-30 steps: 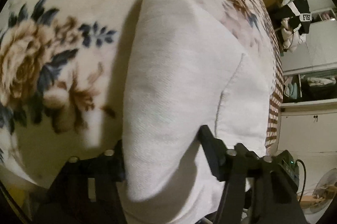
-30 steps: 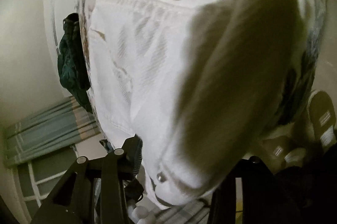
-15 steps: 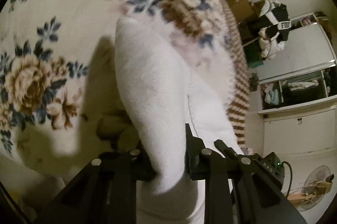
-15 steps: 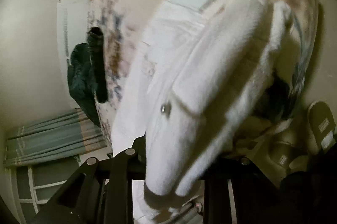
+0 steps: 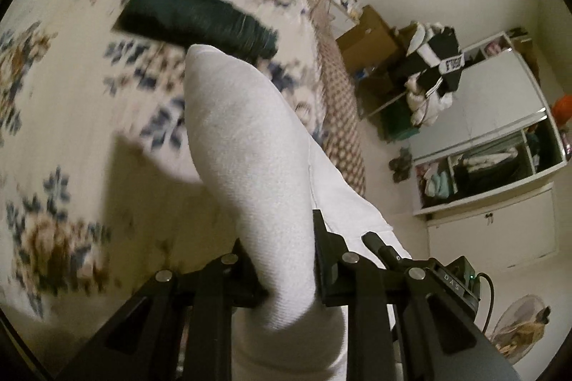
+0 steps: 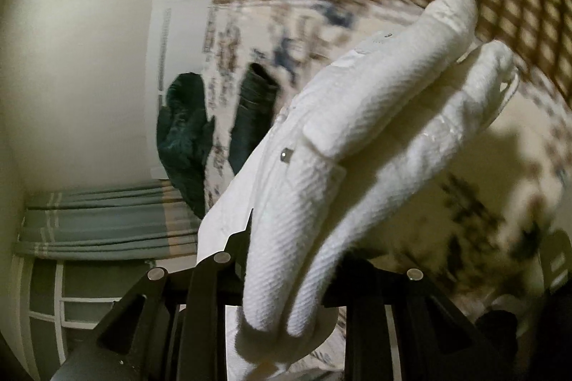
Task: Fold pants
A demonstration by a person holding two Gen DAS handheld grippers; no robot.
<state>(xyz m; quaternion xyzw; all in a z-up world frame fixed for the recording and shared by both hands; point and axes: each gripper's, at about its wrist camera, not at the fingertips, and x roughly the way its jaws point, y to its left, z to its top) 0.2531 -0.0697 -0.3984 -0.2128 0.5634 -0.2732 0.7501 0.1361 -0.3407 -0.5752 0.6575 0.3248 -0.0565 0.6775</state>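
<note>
The white pants are lifted off the floral bedspread. My left gripper is shut on a bunched fold of the white fabric, which rises between its black fingers. In the right wrist view my right gripper is shut on the waistband end of the pants, folded in thick layers with a metal rivet showing. The fabric hides both sets of fingertips.
A folded dark green garment lies on the bed beyond the pants; it also shows in the right wrist view. A checkered bed edge, cardboard boxes, a clothes pile and white shelving stand to the right.
Both grippers have lifted the pants up off the bed and pulled back. More of the bed, the green garment and the room has come into view.
</note>
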